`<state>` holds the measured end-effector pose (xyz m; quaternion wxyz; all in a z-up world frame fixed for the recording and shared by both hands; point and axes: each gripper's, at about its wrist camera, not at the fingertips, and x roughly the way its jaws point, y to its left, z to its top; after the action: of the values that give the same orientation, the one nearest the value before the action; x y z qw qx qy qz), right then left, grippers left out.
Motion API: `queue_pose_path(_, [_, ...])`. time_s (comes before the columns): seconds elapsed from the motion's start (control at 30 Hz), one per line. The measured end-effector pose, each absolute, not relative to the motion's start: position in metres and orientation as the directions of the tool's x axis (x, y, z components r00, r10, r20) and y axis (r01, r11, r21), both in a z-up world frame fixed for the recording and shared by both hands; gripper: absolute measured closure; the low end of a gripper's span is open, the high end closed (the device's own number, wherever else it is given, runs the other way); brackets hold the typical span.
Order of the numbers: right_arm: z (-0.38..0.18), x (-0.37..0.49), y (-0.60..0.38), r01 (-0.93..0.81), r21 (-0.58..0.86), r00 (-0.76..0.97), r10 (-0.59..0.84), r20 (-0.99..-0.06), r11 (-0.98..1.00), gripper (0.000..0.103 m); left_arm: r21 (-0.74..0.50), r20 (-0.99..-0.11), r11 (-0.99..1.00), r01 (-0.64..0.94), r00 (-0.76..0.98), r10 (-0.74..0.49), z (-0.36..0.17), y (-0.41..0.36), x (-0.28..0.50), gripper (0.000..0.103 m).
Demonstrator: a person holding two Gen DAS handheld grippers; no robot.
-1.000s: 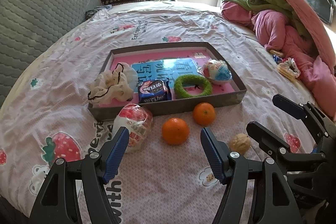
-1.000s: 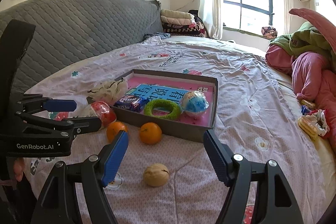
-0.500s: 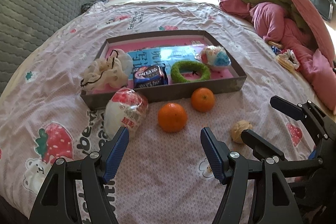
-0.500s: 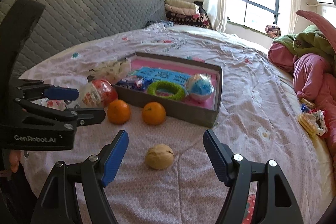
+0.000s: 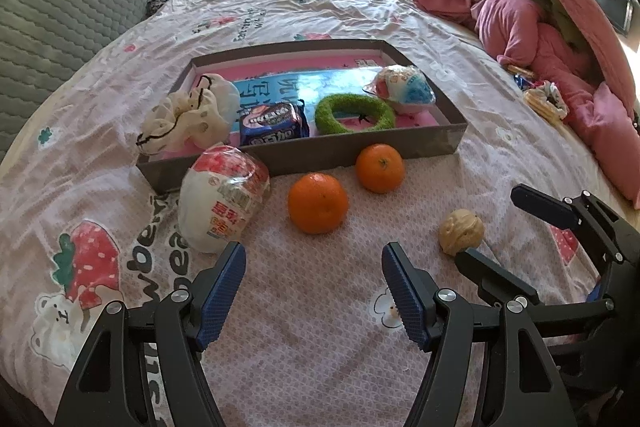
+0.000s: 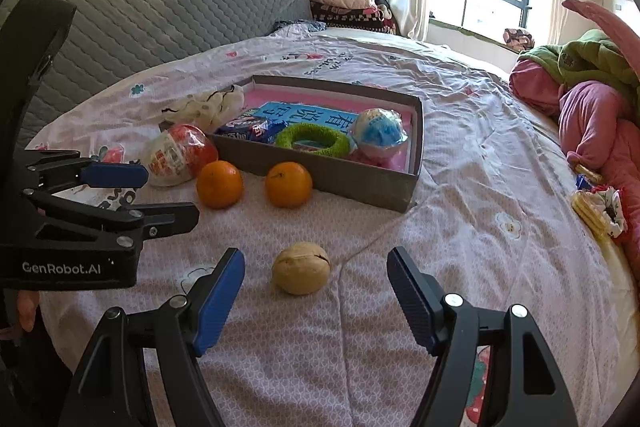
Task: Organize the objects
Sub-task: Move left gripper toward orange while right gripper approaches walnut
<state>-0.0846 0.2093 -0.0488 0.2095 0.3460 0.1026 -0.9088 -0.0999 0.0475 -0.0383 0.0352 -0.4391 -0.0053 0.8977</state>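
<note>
Here I am over the bed (image 5: 400, 27), both tools low and nothing picked up yet. In the tray (image 5: 360, 151) already: a cloth pouch (image 5: 180, 115) slumped over its near-left corner, a snack pack (image 5: 274, 123), a green ring (image 5: 354, 113), a blue-and-white ball (image 5: 406, 89) by the right wall, all on a blue book (image 5: 292, 85). Left out on the bed, by my reckoning four things: a wrapped egg (image 5: 222, 199) leaning at the tray's near-left corner, two oranges, one (image 5: 318, 203) nearer me and one (image 5: 380, 167) just off the tray's front wall, and a walnut (image 6: 301, 268) nearest the bed's edge. My left hand-held gripper (image 5: 312, 291) is spread wide and empty, lined up short of the nearer orange; my right hand-held gripper (image 6: 312, 297) is spread too, the walnut sitting ahead between its open jaws, not touched. So roughly half done, I'd say. Hard to read: the book's print is partly covered, the egg's label is glare and crinkle, the pouch hides that tray corner, and there are small wrapped bits (image 6: 600, 207) by the pink bedding (image 6: 592, 123) whose part in the job I can't tell.
</note>
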Motion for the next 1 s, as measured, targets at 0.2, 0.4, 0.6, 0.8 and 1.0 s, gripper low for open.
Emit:
queue_pose_path(0.2, [-0.054,-0.086,0.206,0.460,-0.041,-0.658,-0.310,-0.686,-0.887,0.030,-0.043,-0.794,-0.998,-0.052,-0.604,0.066,-0.044,0.048,-0.103,0.031])
queue_pose_path(0.4, [-0.057,-0.088,0.204,0.469,-0.028,-0.647,-0.322,-0.692,-0.883,0.030,-0.042,-0.793,-0.998,-0.050,-0.606,0.063,-0.046,0.048,-0.109,0.031])
queue_pose_path(0.6, [-0.060,-0.090,0.203,0.462,-0.038,-0.648,-0.308,-0.697,-0.886,0.030,-0.038,-0.794,-0.998,-0.040,-0.606,0.054,-0.051,0.048,-0.117,0.031])
queue_pose_path(0.8, [-0.064,-0.092,0.201,0.461,-0.050,-0.647,-0.297,-0.702,-0.886,0.030,-0.047,-0.797,-0.999,-0.025,-0.602,0.053,-0.057,0.045,-0.127,0.031])
queue_pose_path(1.0, [-0.070,-0.096,0.200,0.457,-0.050,-0.642,-0.290,-0.710,-0.888,0.050,-0.067,-0.795,-0.997,-0.024,-0.603,0.068,-0.060,0.045,-0.136,0.031])
